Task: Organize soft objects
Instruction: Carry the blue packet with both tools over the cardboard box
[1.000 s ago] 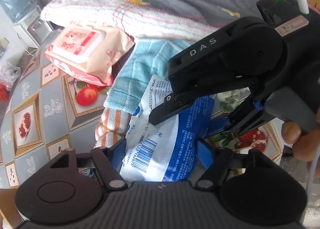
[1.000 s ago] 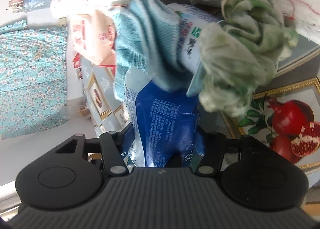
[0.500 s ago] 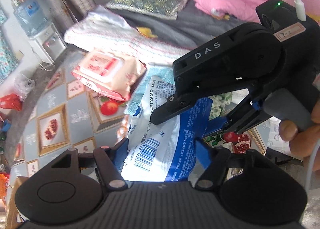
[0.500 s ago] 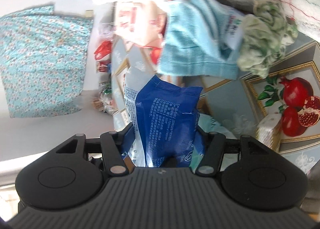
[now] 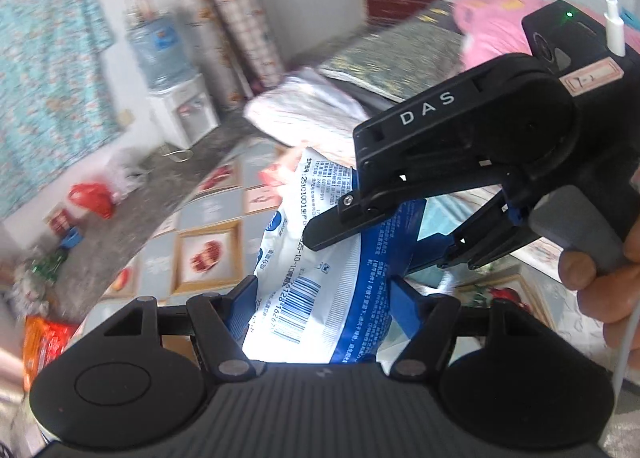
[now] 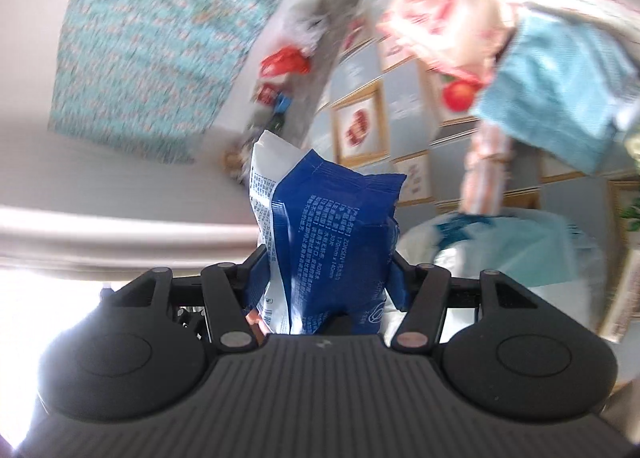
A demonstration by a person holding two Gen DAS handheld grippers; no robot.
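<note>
Through my left wrist camera, my left tongs (image 5: 320, 298) are clenched on the blue-and-white packet (image 5: 320, 278), whose barcode end sits between the blue pads. The packet is off the counter (image 5: 208, 258), which lies below with its framed fruit pictures. My right tongs (image 5: 384, 242) reach in from the right, marked DAS, and pinch the same packet higher up, with my hand (image 5: 600, 282) on their handle. Behind are a water dispenser (image 5: 176, 106), a folded blanket (image 5: 308, 106) and a pink pillow (image 5: 492, 18) on the bed.

Through my right wrist camera, my right tongs (image 6: 326, 278) grip the packet (image 6: 332, 226) by its dark blue side, and it stands up between the pads. Beyond it, blurred, a teal towel (image 6: 560, 98) and a pink wipes pack (image 6: 440, 18) rest on the counter (image 6: 400, 106). A floral curtain (image 6: 160, 46) hangs at the left.
</note>
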